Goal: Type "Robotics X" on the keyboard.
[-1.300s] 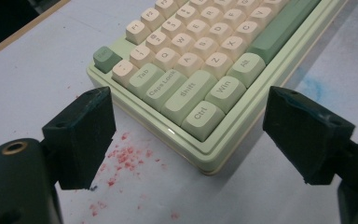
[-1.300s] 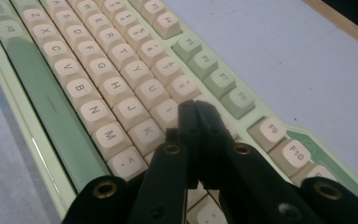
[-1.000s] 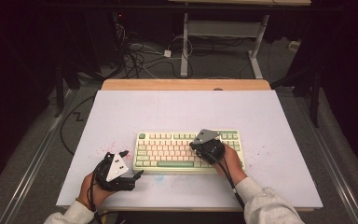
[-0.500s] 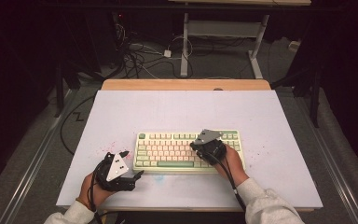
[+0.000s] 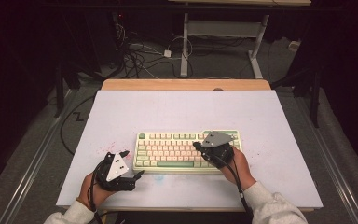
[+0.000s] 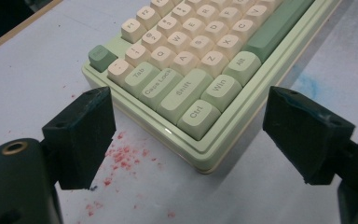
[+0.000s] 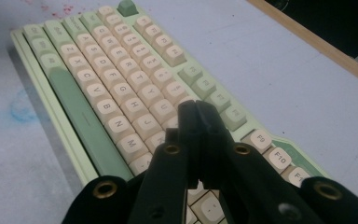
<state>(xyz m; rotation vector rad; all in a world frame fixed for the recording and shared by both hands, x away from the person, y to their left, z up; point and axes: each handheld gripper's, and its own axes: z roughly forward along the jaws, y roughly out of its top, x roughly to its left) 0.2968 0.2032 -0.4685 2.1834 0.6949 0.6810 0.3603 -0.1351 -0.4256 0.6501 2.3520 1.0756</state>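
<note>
Right gripper [image 5: 199,146] edged slightly toward 10 o'clock over the keyboard [image 5: 168,151], jaws pressed together, nothing held, left gripper [image 5: 133,164] spread wide, empty, at keyboard's 8 o'clock corner.

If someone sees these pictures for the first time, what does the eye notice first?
First the pale green and cream keyboard, lying on the white table near the person's edge. Next the right gripper, its jaws shut, above the keys of the keyboard's right half. The left gripper stands open at the keyboard's Ctrl corner, beside red specks.
</note>
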